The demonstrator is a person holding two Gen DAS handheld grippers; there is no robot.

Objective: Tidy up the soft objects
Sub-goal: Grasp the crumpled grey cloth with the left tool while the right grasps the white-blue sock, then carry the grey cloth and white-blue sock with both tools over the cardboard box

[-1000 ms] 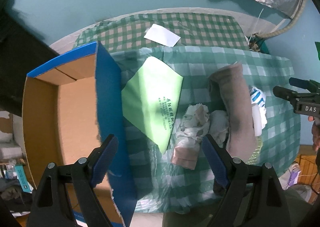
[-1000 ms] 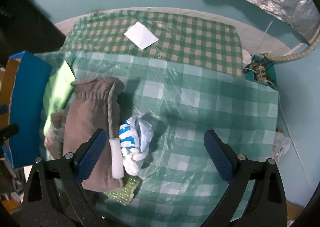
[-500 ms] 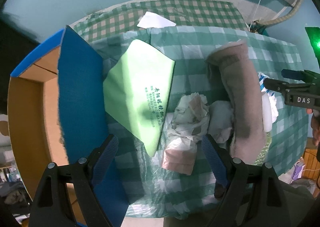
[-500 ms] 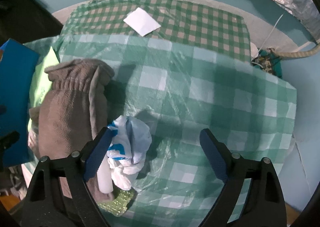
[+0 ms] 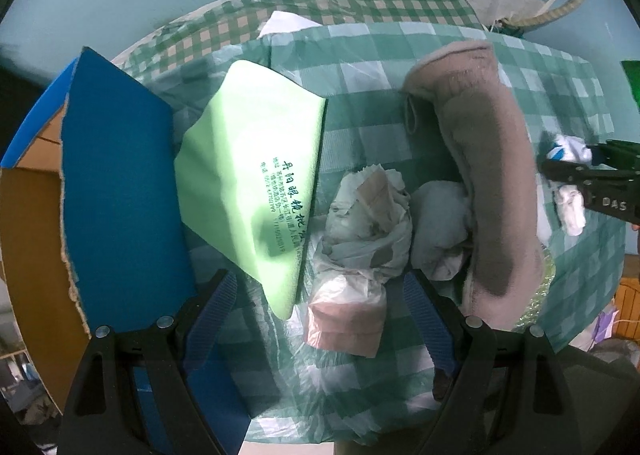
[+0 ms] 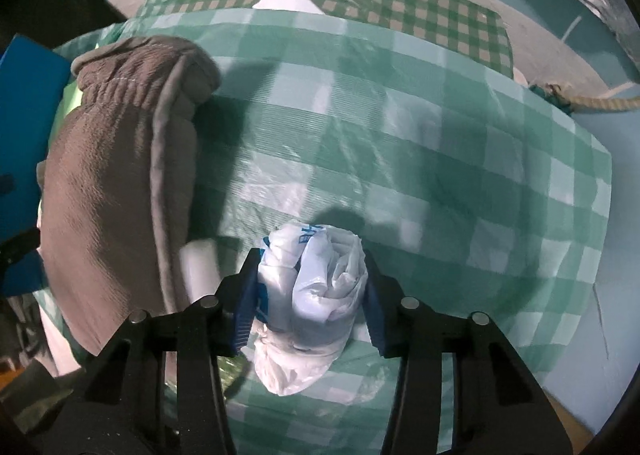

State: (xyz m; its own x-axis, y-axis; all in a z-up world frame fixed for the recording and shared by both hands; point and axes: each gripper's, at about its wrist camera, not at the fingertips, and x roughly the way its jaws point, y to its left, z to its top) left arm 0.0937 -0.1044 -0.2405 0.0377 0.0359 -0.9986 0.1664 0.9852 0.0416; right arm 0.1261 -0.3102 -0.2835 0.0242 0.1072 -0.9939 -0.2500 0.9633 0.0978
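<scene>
My right gripper point(image 6: 310, 289) is shut on a crumpled white plastic bag with blue print point(image 6: 316, 295) on the checked tablecloth point(image 6: 420, 159). A grey-brown fleece mitten point(image 6: 120, 191) lies left of it, with a white foam piece point(image 6: 198, 267) between them. My left gripper point(image 5: 320, 315) is open above a crumpled white and pink plastic bag point(image 5: 360, 255). A light green cloth with printed text point(image 5: 256, 175) lies left of that bag. The mitten point(image 5: 488, 183) and a white wad point(image 5: 440, 227) lie to its right. The right gripper point(image 5: 576, 171) shows at the right edge.
An open cardboard box with blue flaps point(image 5: 112, 199) stands at the left edge of the table. A white paper sheet point(image 5: 284, 23) lies at the far side. A yellow-green mesh piece point(image 5: 540, 295) peeks from under the mitten. A rope point(image 6: 592, 105) lies at the right.
My right gripper moved down and left over the white and blue bag and shut on it. My left gripper moved forward and right, toward the white and pink bag, still open.
</scene>
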